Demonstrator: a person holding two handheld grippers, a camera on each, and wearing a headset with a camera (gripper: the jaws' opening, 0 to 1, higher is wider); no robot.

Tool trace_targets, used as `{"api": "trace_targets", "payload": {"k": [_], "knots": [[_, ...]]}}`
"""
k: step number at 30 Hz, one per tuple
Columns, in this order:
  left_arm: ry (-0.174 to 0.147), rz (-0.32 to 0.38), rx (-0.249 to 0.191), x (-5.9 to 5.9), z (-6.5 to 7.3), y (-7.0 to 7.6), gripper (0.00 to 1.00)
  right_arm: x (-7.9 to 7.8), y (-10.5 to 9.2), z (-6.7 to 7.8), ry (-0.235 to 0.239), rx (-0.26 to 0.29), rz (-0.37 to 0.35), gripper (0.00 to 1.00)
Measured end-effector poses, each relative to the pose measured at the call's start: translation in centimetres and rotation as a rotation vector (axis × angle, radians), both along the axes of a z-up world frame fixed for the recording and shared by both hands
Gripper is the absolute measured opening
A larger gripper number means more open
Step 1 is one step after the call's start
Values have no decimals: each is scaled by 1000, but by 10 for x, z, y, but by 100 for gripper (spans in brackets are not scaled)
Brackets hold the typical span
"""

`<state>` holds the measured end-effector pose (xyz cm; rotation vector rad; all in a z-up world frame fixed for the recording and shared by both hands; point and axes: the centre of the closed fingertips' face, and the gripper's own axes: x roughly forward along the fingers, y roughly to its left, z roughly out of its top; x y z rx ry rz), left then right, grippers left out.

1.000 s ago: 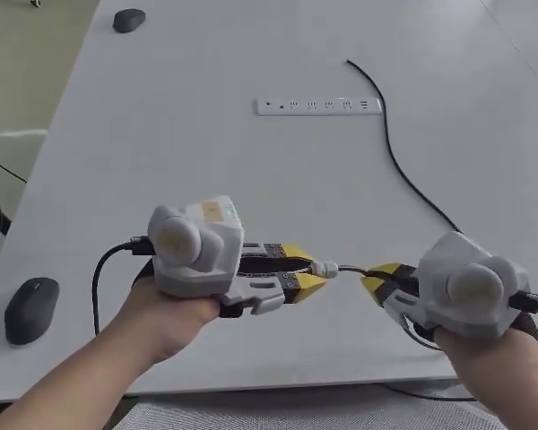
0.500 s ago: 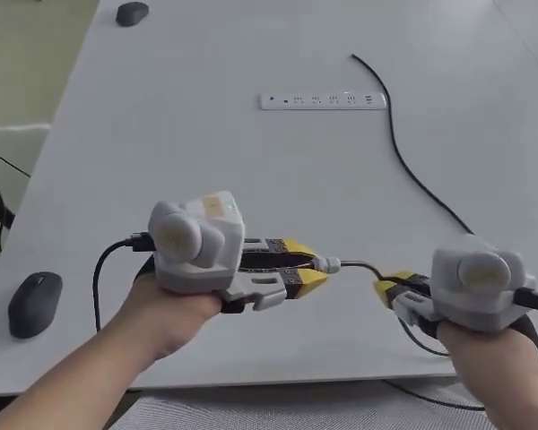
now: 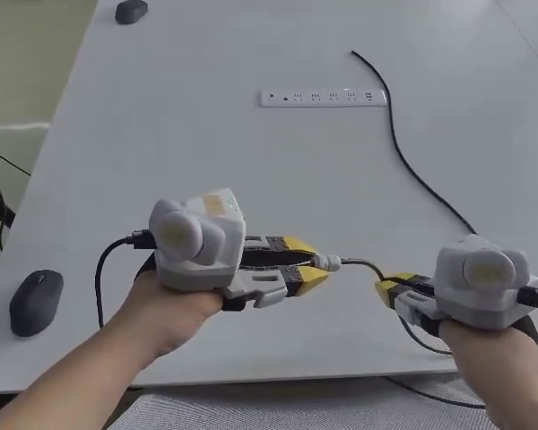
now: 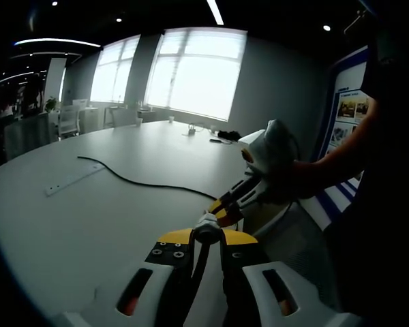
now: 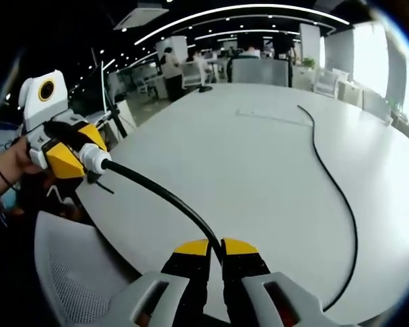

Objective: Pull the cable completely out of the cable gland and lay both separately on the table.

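Note:
My left gripper [image 3: 312, 266] is shut on a small white cable gland [image 3: 327, 263], held above the table's near edge. The gland [image 4: 208, 229] sits between the yellow jaw tips in the left gripper view. A thin black cable [image 3: 363, 265] runs out of the gland to the right into my right gripper [image 3: 385, 291], which is shut on it. In the right gripper view the cable [image 5: 160, 194] arcs from the gland [image 5: 95, 157] down to the pinched jaws of my right gripper [image 5: 215, 246]. The two grippers stand apart with a short span of cable between them.
On the grey table [image 3: 206, 152] a white power strip [image 3: 321, 98] lies at the back, its black cord [image 3: 403, 161] curving toward the right. A dark mouse [image 3: 35, 301] lies near the left edge, another mouse [image 3: 131, 11] far back. A mesh chair [image 5: 75, 272] is below the table edge.
My right gripper has drawn to the right, away from the left one, and more black cable now shows between the gland and its jaws. The left gripper has held its place.

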<state>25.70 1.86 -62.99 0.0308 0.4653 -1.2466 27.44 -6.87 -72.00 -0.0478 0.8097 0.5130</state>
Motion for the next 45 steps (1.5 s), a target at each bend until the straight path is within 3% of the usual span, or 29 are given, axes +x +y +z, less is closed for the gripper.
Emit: {"api": "trace_targets", "payload": {"k": [10,13,18,20,24,26,28,34,36,45], "knots": [[-1,19,-8,4,3,5,15,-4,0,10,-31,-24,34,2],[7,20,-15,5,5,5,15,-7,0,13,-22,-33,44,2],[6,28,-17,5,7,6,15,-10,2,36,-67,-55,91,13],[9,29,-14,4,6,6,15,-6,8,52,-123,-61,131,18],[11,29,-12,3,4,6,15,0,27,75,-242,-165,287,22],[15,29,-7,4,3,6,15,0,36,77,-255,-215,350,22],[13,28,-5,4,2,6,15,1,47,83,-298,-249,414,22],[15,26,-2,4,3,6,15,-3,66,81,-326,-298,534,18],[17,26,-2,4,3,6,15,0,68,82,-358,-334,555,15],[18,22,0,6,4,3,15,-3,76,80,-384,-356,640,8]]}}
